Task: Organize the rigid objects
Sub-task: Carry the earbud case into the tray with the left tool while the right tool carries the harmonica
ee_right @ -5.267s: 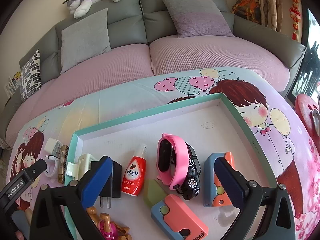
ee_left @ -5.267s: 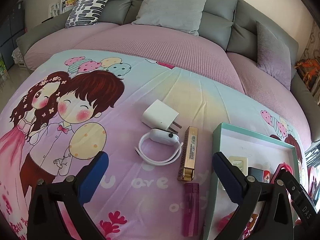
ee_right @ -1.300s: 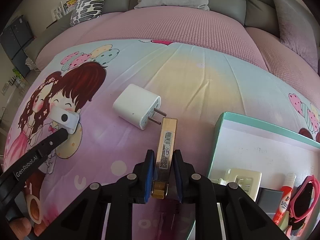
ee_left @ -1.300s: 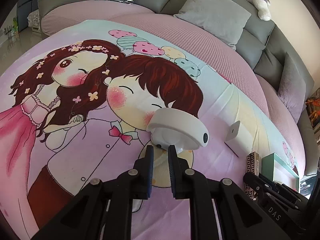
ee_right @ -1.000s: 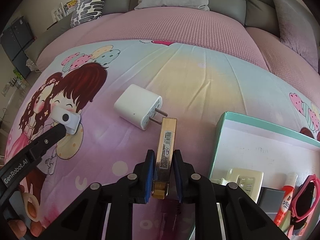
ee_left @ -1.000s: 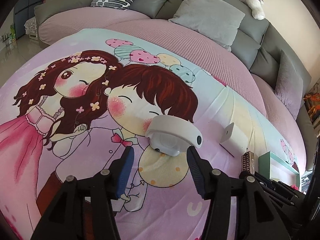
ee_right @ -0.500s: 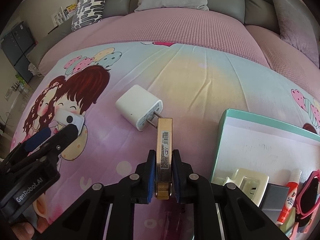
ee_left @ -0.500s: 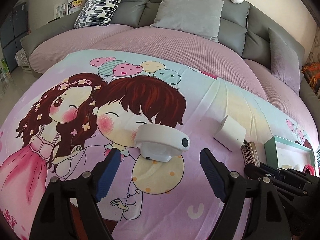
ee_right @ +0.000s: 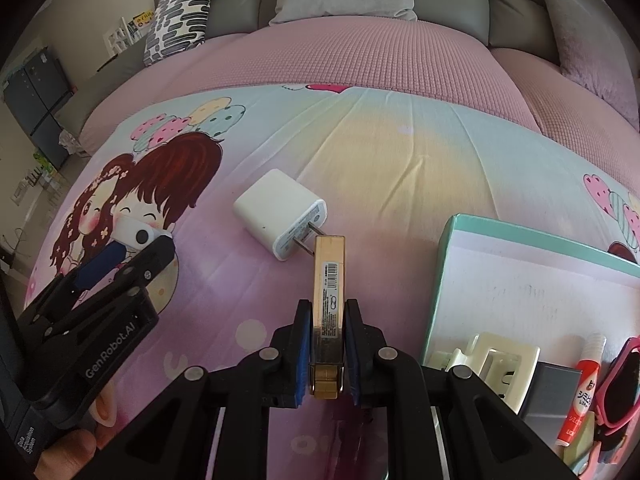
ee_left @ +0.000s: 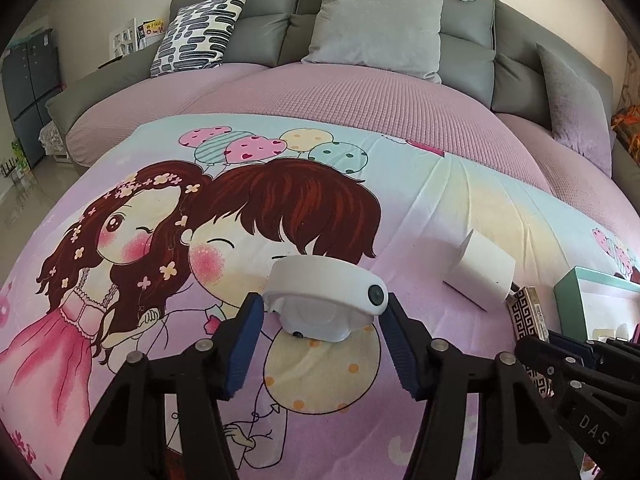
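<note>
A white smartwatch (ee_left: 324, 296) lies on the cartoon-print bedspread (ee_left: 132, 364), its band arched upward. My left gripper (ee_left: 320, 312) is closing with the watch between its jaws. The blue pads (ee_left: 244, 332) touch the watch's two ends. In the right wrist view the same watch (ee_right: 136, 234) sits in the left gripper (ee_right: 132, 252). My right gripper (ee_right: 328, 312) is shut on a long gold box (ee_right: 329, 280) with a barcode label. The box's far end touches the prongs of a white charger (ee_right: 280, 216). That charger (ee_left: 478, 276) also shows in the left wrist view, beside the gold box (ee_left: 528, 312).
A teal-rimmed box (ee_right: 444, 280) at the right holds a cream socket piece (ee_right: 496, 360), a dark adapter (ee_right: 556, 392), a red-and-white bottle (ee_right: 580, 392) and a pink item (ee_right: 620, 392). Grey sofa cushions (ee_left: 376, 28) line the back. A hand (ee_right: 64, 452) shows at the lower left.
The left gripper's jaws have narrowed from wide apart onto the white watch's ends and come closer to it. The right gripper still holds the gold box in the same place.
</note>
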Demonstrator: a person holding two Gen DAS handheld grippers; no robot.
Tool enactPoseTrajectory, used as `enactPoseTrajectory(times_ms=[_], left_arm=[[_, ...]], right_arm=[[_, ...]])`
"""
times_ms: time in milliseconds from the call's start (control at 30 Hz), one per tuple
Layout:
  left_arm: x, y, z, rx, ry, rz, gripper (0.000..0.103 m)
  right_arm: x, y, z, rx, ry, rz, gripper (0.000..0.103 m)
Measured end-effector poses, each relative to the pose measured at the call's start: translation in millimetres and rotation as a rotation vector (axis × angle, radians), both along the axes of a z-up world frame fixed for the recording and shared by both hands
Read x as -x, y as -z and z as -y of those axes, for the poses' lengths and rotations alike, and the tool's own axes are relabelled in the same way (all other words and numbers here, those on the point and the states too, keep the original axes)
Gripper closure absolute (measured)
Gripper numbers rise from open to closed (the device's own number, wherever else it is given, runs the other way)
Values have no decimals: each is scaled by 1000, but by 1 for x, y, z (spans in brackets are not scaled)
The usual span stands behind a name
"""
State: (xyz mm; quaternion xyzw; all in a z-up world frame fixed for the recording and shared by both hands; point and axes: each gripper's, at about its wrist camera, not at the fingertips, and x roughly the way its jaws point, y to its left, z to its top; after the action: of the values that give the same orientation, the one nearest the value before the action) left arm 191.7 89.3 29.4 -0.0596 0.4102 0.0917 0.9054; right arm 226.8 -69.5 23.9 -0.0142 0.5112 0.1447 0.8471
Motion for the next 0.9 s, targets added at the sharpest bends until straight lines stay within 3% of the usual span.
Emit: enactPoseTrajectory(times_ms=[267, 433, 767, 900], left_arm=[[5, -11, -1, 28, 1, 32, 44], [10, -24, 3, 6, 5, 50, 44], [26, -56, 10, 20, 10, 104, 45], [30, -64, 15, 61, 34, 124, 45]], right_arm=[[8, -3, 2, -25, 10, 6, 86], [14, -13, 7, -49, 23, 29, 86], [38, -48, 38, -130, 107, 112, 86], [51, -61, 55, -151, 150, 144, 86]])
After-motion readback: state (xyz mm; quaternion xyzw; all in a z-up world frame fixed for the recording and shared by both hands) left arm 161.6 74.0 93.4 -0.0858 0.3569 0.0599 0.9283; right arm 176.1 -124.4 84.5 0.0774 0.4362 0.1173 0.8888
